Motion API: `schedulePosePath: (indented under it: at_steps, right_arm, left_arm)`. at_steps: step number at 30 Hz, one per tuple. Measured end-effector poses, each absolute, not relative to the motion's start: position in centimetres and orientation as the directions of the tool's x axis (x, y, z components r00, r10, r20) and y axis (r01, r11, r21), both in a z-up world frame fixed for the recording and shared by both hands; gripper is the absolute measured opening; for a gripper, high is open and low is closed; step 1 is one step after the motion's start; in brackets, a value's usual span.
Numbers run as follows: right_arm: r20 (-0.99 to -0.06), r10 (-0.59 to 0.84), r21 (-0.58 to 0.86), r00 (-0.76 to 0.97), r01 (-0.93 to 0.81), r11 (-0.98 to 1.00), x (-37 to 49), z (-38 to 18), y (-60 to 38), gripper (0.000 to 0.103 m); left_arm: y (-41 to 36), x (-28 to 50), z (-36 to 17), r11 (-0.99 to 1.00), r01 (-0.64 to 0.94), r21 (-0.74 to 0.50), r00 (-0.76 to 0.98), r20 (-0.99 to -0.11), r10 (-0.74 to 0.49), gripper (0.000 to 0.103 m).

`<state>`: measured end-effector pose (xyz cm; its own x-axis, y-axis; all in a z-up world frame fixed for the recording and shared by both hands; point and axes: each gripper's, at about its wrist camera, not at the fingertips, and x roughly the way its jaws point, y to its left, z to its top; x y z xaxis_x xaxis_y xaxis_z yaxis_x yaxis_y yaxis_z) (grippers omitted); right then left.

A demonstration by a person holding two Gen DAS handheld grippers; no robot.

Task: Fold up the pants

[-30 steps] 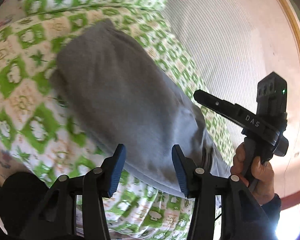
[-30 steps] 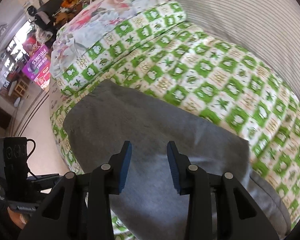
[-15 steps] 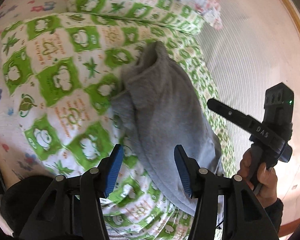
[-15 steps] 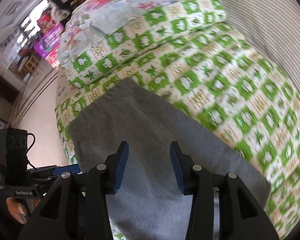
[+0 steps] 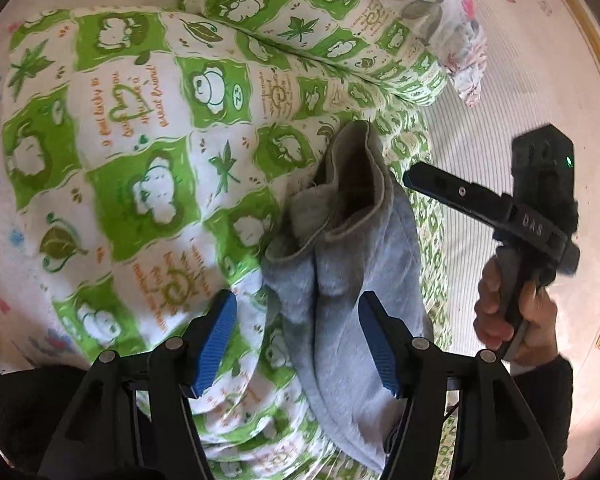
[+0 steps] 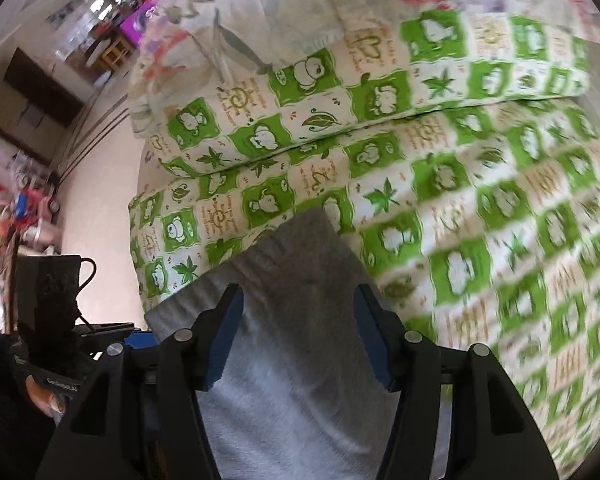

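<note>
Your left hand-held gripper [image 5: 298, 344] hangs over the gray pants [image 5: 352, 280], its jaws opening with nothing pinched. The pants lie folded narrow on the green-and-white checked quilt [image 5: 140, 128] on the bed, cuffs gaping. Your right hand-held gripper [image 6: 298, 334], jaws likewise opening and unloaded, hovers above the same pants [image 6: 296, 400].
</note>
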<state>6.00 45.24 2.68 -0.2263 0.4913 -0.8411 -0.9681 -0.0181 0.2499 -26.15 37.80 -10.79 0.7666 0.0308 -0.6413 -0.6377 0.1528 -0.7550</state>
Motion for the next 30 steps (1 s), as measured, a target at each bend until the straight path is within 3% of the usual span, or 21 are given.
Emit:
schedulePosePath:
  at_steps: [12, 15, 16, 17, 18, 19, 20, 24, 30]
  right_arm:
    - [-0.887, 0.258, 0.363, -0.384, -0.923, -0.126, 8.0, -0.7, 51.2, 0.066]
    - [-0.888, 0.267, 0.346, -0.373, -0.927, -0.145, 7.3, -1.7, 51.4, 0.066]
    - [-0.883, 0.284, 0.342, -0.374, -0.927, -0.157, 7.1, -1.6, 51.3, 0.064]
    - [-0.878, 0.300, 0.338, -0.373, -0.927, -0.162, 6.9, -1.5, 51.1, 0.052]
    - [-0.875, 0.308, 0.342, -0.374, -0.927, -0.153, 6.9, -1.6, 51.1, 0.037]
    - [-0.873, 0.315, 0.343, -0.372, -0.928, -0.147, 6.9, -1.6, 50.9, 0.033]
    - [-0.873, 0.327, 0.332, -0.363, -0.931, -0.150, 6.7, -1.4, 50.6, 0.026]
    - [-0.854, 0.386, 0.315, -0.349, -0.937, -0.148, 6.5, -0.3, 49.4, 0.019]
    - [-0.804, 0.484, 0.326, -0.346, -0.937, -0.128, 7.2, 3.0, 46.1, 0.017]
  left_arm:
    - [38.2, -24.5, -11.8, 0.126, -0.653, -0.747, 0.757, -0.648, 0.082, 0.071]
    - [38.1, -23.8, -11.5, 0.139, -0.666, -0.733, 0.746, -0.658, 0.102, 0.071]
    - [38.1, -23.6, -11.4, 0.149, -0.667, -0.730, 0.745, -0.659, 0.107, 0.070]
    - [38.1, -23.4, -11.3, 0.160, -0.668, -0.727, 0.743, -0.660, 0.110, 0.070]
    - [38.1, -23.2, -11.1, 0.174, -0.665, -0.727, 0.747, -0.655, 0.116, 0.061]
    - [38.0, -23.1, -11.0, 0.195, -0.652, -0.733, 0.757, -0.643, 0.116, 0.036]
    - [38.1, -22.9, -10.9, 0.207, -0.646, -0.735, 0.762, -0.639, 0.105, 0.028]
    - [38.0, -22.7, -10.3, 0.227, -0.621, -0.750, 0.781, -0.616, 0.099, 0.024]
    - [36.4, -21.6, -6.7, 0.316, -0.592, -0.741, 0.800, -0.586, 0.125, 0.024]
